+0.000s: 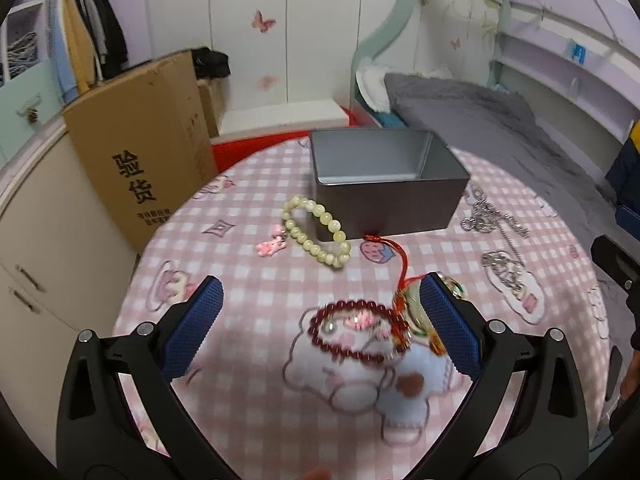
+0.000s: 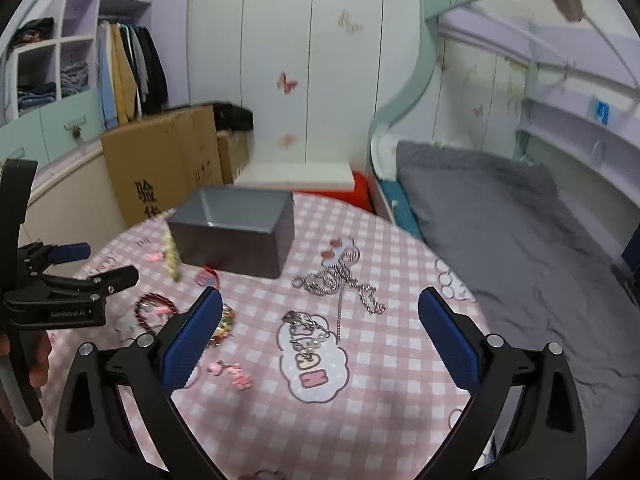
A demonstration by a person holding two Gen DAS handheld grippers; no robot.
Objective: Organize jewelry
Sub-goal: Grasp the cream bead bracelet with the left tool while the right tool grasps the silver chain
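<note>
Red bead bracelet (image 1: 358, 330): lies flat between my left gripper's (image 1: 320, 320) wide-open, empty fingers; right gripper (image 2: 320, 320) open, empty, farther off.

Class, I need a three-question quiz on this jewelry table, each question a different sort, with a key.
1. True or false: the grey box already holds jewelry.
2. Which bracelet lies between the fingers of the left gripper? A) cream bead bracelet B) dark red bead bracelet C) silver chain
3. Fill in: both grippers, left and right, are ___.

Key: 1 false, it looks empty; 2 B; 3 open.
</note>
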